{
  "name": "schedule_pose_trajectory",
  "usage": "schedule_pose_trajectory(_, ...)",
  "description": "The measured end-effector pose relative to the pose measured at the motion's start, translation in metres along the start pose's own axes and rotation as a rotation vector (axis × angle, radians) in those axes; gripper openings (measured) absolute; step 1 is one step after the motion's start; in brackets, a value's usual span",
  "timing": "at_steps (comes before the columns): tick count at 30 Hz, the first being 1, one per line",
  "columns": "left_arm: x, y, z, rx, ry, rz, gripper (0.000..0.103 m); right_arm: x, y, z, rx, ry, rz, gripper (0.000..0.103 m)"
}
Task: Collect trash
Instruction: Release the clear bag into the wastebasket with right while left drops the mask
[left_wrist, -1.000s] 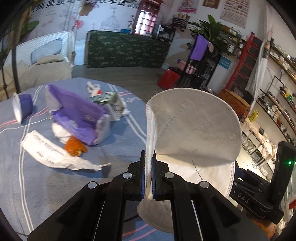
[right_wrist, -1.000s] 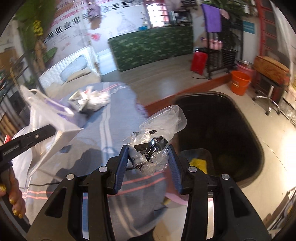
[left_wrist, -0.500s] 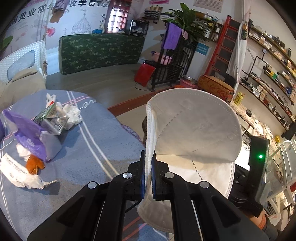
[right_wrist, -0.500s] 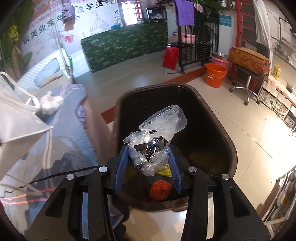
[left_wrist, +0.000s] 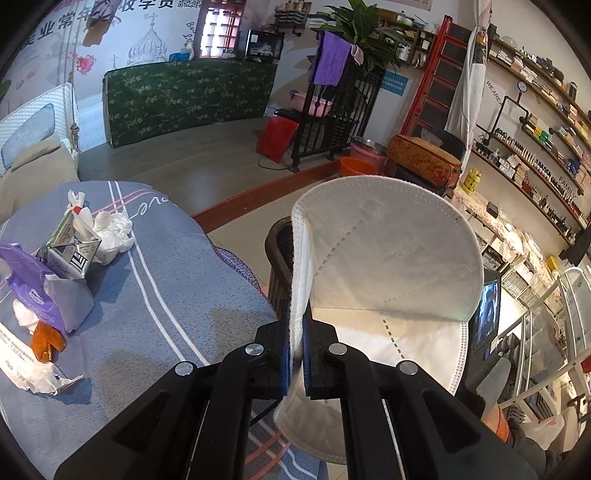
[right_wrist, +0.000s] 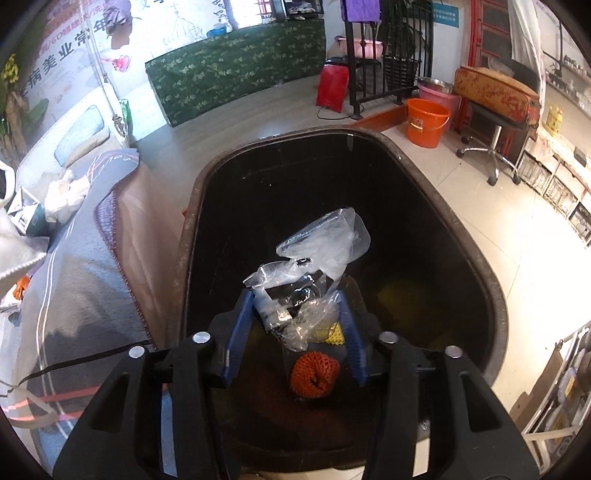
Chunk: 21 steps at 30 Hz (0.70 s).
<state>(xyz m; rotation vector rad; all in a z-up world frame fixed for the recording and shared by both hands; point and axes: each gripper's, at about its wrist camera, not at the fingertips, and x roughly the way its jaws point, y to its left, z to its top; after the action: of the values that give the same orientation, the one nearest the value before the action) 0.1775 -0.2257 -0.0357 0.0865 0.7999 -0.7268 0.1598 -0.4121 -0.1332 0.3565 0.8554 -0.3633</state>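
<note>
My left gripper (left_wrist: 295, 321) is shut on the folded edge of a white face mask (left_wrist: 388, 258), held above the table's edge with the black trash bin (left_wrist: 275, 240) partly hidden behind it. My right gripper (right_wrist: 295, 306) hangs over the open black bin (right_wrist: 491, 288). A crumpled clear plastic bag (right_wrist: 321, 240) sits between its blue pads and still touches both while the jaws are opening. An orange foam net (right_wrist: 314, 373) and something yellow (right_wrist: 334, 332) lie on the bin's floor.
The grey striped tablecloth (left_wrist: 166, 295) carries a milk carton (left_wrist: 70, 247), white tissues (left_wrist: 112, 232), a purple pack (left_wrist: 33, 280), an orange scrap (left_wrist: 46, 341) and a white wrapper (left_wrist: 29, 373). An orange bucket (right_wrist: 426, 122) and a stool (right_wrist: 491, 147) stand beyond the bin.
Both grippers have moved from over the table toward the bin. The right one now sits lower over the bin's mouth and its jaws stand wider around the bag. The mask stays clamped.
</note>
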Motion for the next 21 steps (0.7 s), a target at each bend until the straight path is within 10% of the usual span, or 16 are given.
schedule_pose_trajectory(21,0.065,-0.047,0.03,0.087,0.098,-0.046,0.006,-0.067,-0.045,-0.016,0.124,-0.108,-0.113,0.071)
